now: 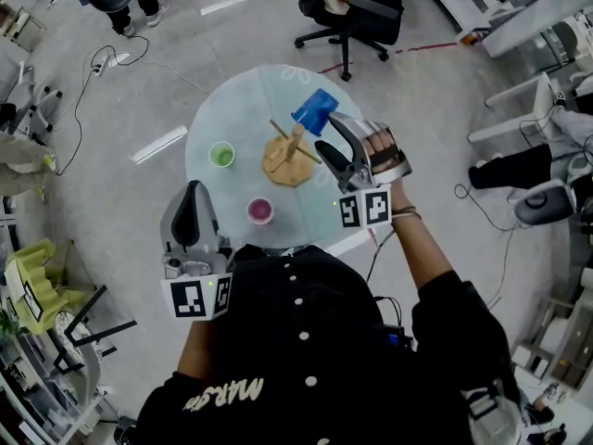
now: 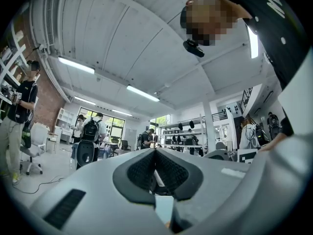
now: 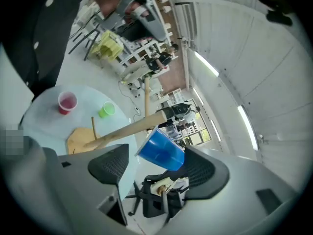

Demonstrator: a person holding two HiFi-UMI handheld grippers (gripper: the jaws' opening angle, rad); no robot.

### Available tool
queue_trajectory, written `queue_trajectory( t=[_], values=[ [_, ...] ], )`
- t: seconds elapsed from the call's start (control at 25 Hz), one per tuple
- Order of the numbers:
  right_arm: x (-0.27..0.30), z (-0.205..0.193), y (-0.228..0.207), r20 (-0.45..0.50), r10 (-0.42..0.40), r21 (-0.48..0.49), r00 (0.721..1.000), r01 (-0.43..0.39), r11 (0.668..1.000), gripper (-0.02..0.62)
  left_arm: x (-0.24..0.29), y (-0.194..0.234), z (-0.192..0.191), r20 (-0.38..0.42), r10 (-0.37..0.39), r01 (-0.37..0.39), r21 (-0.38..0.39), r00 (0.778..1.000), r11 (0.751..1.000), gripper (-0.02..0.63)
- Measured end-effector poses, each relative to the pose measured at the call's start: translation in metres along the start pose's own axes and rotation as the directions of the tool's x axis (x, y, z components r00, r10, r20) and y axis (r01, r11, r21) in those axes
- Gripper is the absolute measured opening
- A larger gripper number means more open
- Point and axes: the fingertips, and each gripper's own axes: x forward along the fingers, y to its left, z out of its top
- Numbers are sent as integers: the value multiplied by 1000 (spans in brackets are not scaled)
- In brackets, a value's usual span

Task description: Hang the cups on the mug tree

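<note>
Table first: we see a round glass table (image 1: pixel 208 128) whose near edge is hidden under the person's torso (image 1: pixel 306 341). On it stands the wooden mug tree (image 1: pixel 289 160). From the head view its pegs are foreshortened, and we cannot tell whether one runs into the blue cup (image 1: pixel 315 111), which sits tilted at the tree's top end. The right gripper view shows more: the cup lies between the jaws of the right gripper (image 1: pixel 332 133), one end against the wooden stem. We see a clear gap to one pad, while the other overlaps the cup's wall and we cannot tell if it touches, so the jaws stand apart, not clamping. The left gripper (image 1: pixel 192 193) hangs over the table's near edge. Only its own view shows its pads pressed together on nothing, aimed at people (image 2: pixel 90 131) and shelving (image 2: pixel 186 136). The green cup (image 1: pixel 221 155) and pink cup (image 1: pixel 260 211) stand upright on the glass, apart from the tree. An office chair (image 1: pixel 357 12) stands beyond.
</note>
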Motion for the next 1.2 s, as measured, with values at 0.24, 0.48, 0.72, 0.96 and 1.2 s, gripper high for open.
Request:
queue_trajectory(
  t=[0.24,0.48,0.72,0.96,1.2],
  values=[
    [-39,7,-24,79,-66,578,995,8,816,345,4,-1,2,-2,-16,16,15,1000,1000,-6],
    [-72,-7,2,65,-95,855,993,-7,518,350,6,-6,2,8,-40,39,35,999,999,-5],
    [-85,2,49,100,-33,894,994,-76,441,360,3,0,-8,-29,-15,16,34,999,999,-5],
    [-69,26,119,168,104,902,980,-196,386,360,-3,2,-20,-73,5,-3,36,997,999,-5],
    [-40,53,184,265,199,882,943,-321,345,371,-19,13,-36,-110,45,-40,52,993,998,-5]
  ],
)
